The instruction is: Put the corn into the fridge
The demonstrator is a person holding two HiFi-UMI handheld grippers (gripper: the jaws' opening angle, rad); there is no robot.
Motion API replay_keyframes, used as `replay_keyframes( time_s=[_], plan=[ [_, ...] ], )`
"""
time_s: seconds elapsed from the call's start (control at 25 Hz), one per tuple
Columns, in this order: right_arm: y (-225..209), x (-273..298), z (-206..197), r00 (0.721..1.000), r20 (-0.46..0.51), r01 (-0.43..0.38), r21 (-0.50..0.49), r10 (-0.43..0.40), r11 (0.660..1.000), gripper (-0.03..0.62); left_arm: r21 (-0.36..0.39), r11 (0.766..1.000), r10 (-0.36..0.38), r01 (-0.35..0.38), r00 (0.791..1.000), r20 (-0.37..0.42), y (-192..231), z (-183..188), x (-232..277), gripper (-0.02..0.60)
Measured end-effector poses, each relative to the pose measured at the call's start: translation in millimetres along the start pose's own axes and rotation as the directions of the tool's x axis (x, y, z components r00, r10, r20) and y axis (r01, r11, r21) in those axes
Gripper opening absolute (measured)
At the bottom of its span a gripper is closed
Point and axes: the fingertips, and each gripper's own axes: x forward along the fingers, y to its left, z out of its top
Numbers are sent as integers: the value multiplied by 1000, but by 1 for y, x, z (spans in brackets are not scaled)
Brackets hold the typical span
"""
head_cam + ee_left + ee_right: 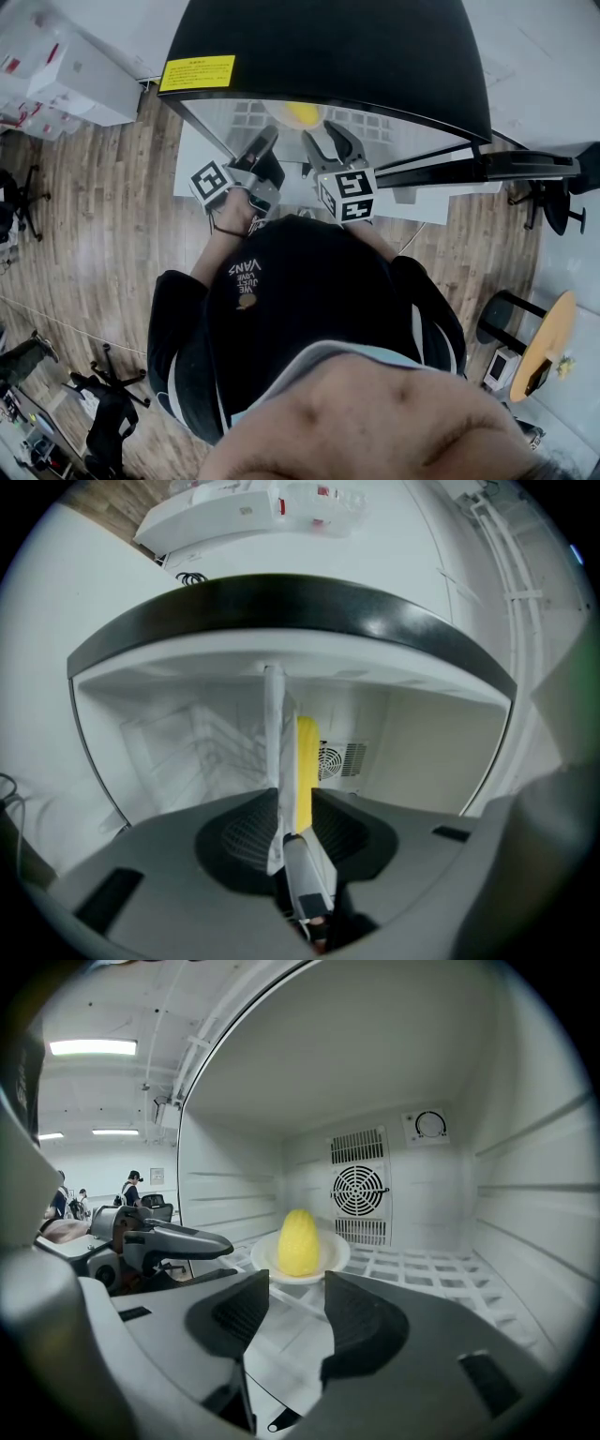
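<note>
Yellow corn sits on a white plate on the wire shelf inside the fridge. Your left tool pinches the plate's rim; your right tool gapes empty just before it.

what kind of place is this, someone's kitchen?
Probably an office or lab, not a home kitchen: office chairs on a wood-look floor, stacked white boxes, and ceiling strip lights over people farther off.
</note>
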Motion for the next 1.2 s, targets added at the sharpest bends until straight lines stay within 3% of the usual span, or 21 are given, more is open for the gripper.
replay_keyframes(
  time_s=[0.28, 0.72, 1.2],
  plan=[
    [3, -4, 2, 1000, 15, 0, 8, 0, 1000, 181, 10, 1000, -5, 5, 1000, -9, -3, -1, -3, 91],
    [2, -17, 7, 998, 57, 39, 23, -40, 999, 176, 102, 995, -7, 10, 1000, -28, -9, -1, -9, 91],
    [8, -36, 9, 992, 89, 84, 37, -87, 996, 100, 222, 973, -43, 67, 993, -112, -27, -13, -15, 71]
  ],
)
